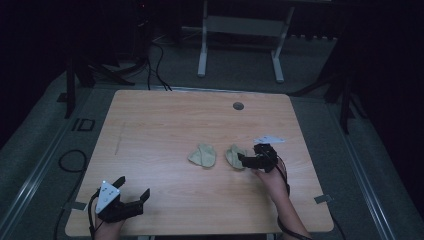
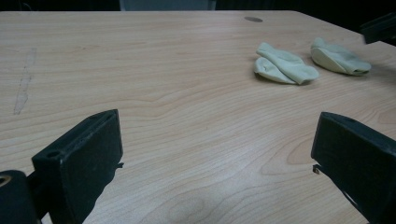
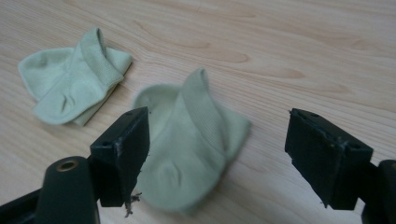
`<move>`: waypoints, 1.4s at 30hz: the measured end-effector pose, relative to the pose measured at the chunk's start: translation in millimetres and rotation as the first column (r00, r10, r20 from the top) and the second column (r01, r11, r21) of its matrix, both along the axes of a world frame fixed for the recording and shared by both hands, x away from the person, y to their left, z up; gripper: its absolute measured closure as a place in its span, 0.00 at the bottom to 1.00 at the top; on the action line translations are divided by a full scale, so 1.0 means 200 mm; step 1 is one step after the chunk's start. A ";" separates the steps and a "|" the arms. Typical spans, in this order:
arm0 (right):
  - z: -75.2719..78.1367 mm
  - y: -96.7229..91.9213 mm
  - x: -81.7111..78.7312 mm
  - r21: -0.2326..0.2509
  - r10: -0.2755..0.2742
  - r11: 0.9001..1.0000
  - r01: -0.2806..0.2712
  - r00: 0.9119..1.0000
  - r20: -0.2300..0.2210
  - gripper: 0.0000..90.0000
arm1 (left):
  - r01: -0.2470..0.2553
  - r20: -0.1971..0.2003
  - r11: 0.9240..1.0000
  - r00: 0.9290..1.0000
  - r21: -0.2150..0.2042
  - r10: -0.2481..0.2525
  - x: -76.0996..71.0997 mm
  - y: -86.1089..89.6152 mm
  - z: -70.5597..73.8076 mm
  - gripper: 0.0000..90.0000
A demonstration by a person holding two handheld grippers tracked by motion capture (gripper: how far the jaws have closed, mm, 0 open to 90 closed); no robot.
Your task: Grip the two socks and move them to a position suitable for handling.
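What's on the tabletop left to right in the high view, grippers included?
Left black two-jaw gripper → left pale green folded sock → right pale green folded sock → right black two-jaw gripper, jaws open at that sock's edge.

table (image 1: 150,130) left half + far edge bare, free passage; two socks (image 1: 202,155) (image 1: 234,156) lie mid-right, w/ gap btwn.

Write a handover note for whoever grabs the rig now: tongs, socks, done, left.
Right tongs: open, jaws either side of the near sock, not gripping it.
Left tongs: open, idle at the table's near left corner, nothing between the jaws.
Second sock: folded, lies apart, just left of the near one.
Done: nothing picked up.
Left: probably grasp the near sock, then handle the pair.
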State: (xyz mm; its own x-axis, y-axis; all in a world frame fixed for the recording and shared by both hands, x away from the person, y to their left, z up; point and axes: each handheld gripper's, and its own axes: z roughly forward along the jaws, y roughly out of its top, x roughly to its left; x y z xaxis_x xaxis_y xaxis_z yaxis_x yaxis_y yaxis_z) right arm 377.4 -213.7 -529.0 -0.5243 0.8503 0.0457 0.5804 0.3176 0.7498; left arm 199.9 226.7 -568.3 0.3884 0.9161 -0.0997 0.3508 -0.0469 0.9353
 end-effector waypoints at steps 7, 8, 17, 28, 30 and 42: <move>-0.08 0.12 0.07 -0.041 0.004 0.999 -0.006 0.999 -0.048 0.31 | 0.001 -0.005 1.000 1.000 0.000 -0.001 0.00 0.00 0.00 0.02; -0.09 0.13 0.07 -0.042 0.000 0.999 -0.002 0.998 -0.056 0.31 | 0.002 -0.006 1.000 1.000 -0.001 -0.002 0.00 0.00 0.00 0.02; -0.16 0.20 0.05 -0.123 0.006 0.992 -0.010 0.999 -0.033 0.43 | 0.000 -0.007 1.000 1.000 0.000 0.000 0.00 0.01 0.00 0.02; -0.13 0.22 0.04 -0.140 0.034 0.989 -0.040 0.998 -0.047 0.84 | 0.002 -0.012 1.000 1.000 0.000 -0.002 0.01 0.00 -0.01 0.02; -0.11 0.21 0.04 -0.127 0.033 0.991 -0.039 0.998 -0.055 0.85 | 0.000 -0.012 1.000 1.000 -0.003 0.000 0.01 0.01 -0.01 0.02; 0.12 0.21 -0.10 -0.091 0.115 0.989 -0.114 0.993 0.010 0.85 | -0.001 -0.010 1.000 1.000 -0.006 0.001 0.01 0.00 0.00 0.03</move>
